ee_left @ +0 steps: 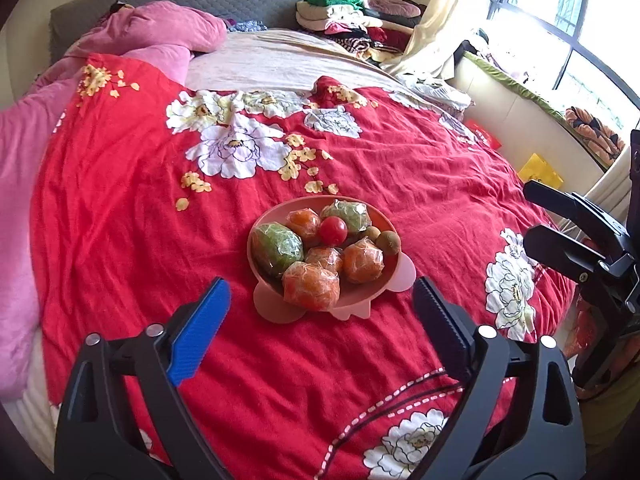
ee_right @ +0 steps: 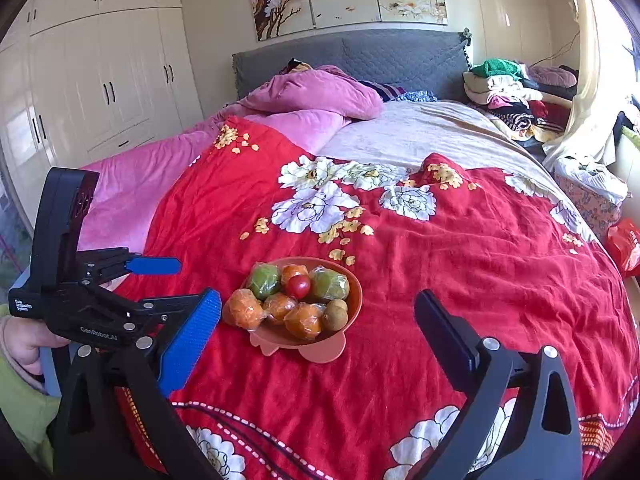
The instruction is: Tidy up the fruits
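A pink bowl point(ee_left: 394, 272) stands on the red flowered bedspread and also shows in the right wrist view point(ee_right: 354, 304). It holds several plastic-wrapped oranges point(ee_left: 312, 286), two wrapped green fruits point(ee_left: 280, 246), a red tomato point(ee_left: 333, 230) and two brown kiwis point(ee_left: 389, 242). My left gripper point(ee_left: 322, 316) is open and empty, just in front of the bowl. My right gripper point(ee_right: 318, 330) is open and empty, also just in front of the bowl. The right gripper shows at the right edge of the left wrist view point(ee_left: 548, 216). The left gripper shows at the left of the right wrist view point(ee_right: 176, 284).
A pink quilt point(ee_right: 312, 96) lies at the head of the bed by the grey headboard point(ee_right: 360, 56). Folded clothes point(ee_left: 352, 20) are piled at the far right corner. White wardrobes point(ee_right: 100, 80) stand left; a window point(ee_left: 560, 8) is right.
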`<action>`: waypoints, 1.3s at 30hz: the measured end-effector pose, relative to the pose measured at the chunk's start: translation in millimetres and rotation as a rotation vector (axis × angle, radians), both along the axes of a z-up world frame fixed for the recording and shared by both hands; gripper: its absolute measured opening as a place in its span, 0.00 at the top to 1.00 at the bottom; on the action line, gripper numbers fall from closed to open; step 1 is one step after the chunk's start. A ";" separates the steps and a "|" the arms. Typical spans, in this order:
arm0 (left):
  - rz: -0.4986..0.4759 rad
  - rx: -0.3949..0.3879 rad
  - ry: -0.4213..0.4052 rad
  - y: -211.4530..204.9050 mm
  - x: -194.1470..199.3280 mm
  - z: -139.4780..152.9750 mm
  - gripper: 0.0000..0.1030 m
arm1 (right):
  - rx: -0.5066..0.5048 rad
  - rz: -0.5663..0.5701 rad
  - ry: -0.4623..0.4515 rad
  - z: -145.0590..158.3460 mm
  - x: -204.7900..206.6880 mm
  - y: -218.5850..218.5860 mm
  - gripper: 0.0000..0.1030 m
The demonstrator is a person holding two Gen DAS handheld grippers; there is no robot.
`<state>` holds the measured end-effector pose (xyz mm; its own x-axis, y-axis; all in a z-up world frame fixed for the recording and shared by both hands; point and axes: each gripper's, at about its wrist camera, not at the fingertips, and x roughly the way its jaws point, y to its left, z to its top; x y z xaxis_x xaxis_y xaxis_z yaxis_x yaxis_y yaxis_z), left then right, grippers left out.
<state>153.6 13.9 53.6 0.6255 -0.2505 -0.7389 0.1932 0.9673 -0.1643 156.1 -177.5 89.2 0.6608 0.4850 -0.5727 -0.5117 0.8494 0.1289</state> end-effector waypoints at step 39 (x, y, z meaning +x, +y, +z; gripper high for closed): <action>0.165 0.012 -0.031 -11.9 -113.7 -19.9 0.09 | -0.042 -0.063 0.044 -33.1 -83.6 -10.6 0.05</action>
<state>39.9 2.0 33.7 0.6798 -0.1335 -0.7211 0.0359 0.9882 -0.1492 72.5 -188.1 56.0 0.6628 0.4186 -0.6208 -0.4521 0.8847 0.1139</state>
